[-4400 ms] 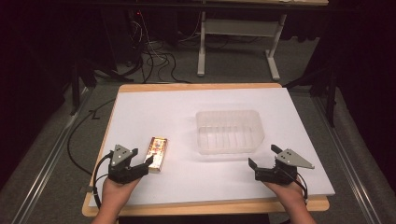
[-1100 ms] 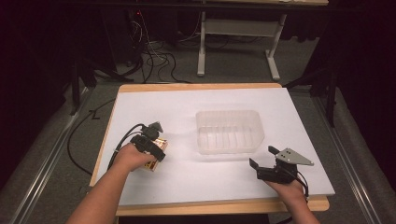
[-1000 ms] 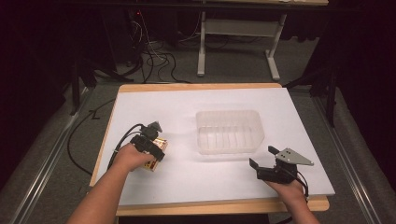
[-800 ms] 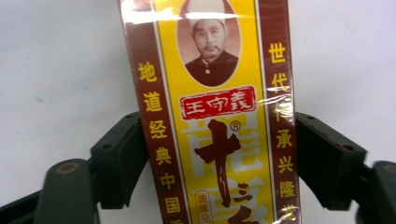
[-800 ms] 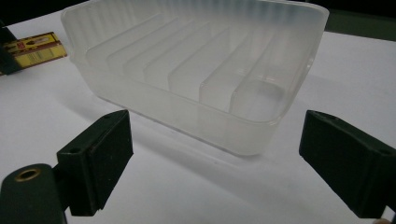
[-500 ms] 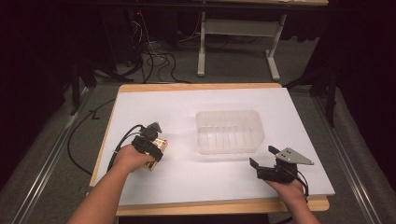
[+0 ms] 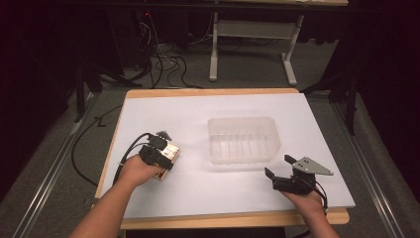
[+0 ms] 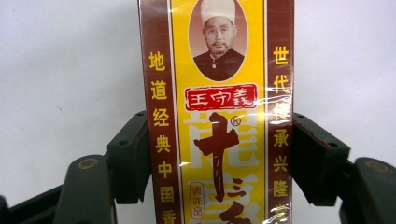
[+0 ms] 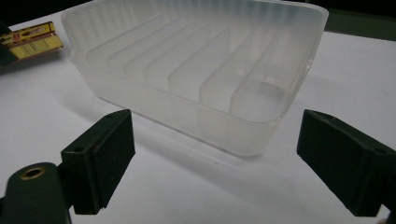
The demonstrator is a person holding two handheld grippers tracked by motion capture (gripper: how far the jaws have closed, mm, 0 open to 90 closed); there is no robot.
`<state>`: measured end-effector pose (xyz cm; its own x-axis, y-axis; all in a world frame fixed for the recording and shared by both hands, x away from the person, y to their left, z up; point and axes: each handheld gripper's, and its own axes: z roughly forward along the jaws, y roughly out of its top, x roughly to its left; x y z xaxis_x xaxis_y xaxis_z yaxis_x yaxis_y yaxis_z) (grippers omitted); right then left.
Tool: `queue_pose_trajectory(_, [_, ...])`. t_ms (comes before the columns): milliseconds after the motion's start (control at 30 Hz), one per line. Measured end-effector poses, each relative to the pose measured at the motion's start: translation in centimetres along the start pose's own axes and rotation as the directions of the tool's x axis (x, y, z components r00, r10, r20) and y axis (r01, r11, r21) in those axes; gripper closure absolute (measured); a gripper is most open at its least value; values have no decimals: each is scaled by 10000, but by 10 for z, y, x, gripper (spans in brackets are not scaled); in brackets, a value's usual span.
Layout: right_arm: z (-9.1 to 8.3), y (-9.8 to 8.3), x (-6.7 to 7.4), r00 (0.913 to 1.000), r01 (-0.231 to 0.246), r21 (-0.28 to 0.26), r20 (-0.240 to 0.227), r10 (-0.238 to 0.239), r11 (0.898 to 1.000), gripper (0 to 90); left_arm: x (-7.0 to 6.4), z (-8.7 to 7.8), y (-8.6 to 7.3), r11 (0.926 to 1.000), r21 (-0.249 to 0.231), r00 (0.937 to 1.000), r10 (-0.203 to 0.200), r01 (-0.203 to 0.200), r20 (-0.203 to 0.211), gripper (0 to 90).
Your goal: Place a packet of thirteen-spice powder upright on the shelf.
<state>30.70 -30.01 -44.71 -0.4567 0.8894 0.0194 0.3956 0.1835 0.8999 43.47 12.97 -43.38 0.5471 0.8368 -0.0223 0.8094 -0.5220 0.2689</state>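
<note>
- Far left, the left tongs (image 7: 159,154) are down on the box (image 7: 167,154) near the surface's (image 7: 198,193) left edge, and the jaws have just been closing in on it.
- In the left gripper view the box (image 8: 217,112) runs straight up between the two black jaws, both pads pressing its brown side strips — a grip across the narrow width, which looks like the sensible way to lift a long flat pack.
- The box is a yellow and brown carton under clear film, lying flat on the white sheet; I'd say the lift hasn't begun.
- Centre now: the tray (image 7: 243,140), clear plastic with ribs along its floor, sits just right of the box and apart from it. Nothing in it.
- From the right gripper view the tray (image 9: 196,70) stands ahead of the jaws, its ribbed slots bare.
- Far right, the right tongs (image 7: 277,174) rest low near the front edge, jaws spread wide with nothing between them, pointed at the tray — parked, by the look of it, perhaps ready to steady it.
</note>
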Motion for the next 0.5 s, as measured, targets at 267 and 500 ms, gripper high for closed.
queue_pose_trajectory(267, [0,0,0,10000,3,-2,-5,-3,10000,119,-6,-4,-13,9972,-732,9997,143,-129,183,321])
queue_pose_trajectory(500, [0,0,0,10000,-1,-12,15,1,10000,119,-17,-7,-27,9743,-2204,9986,-393,464,367,323])
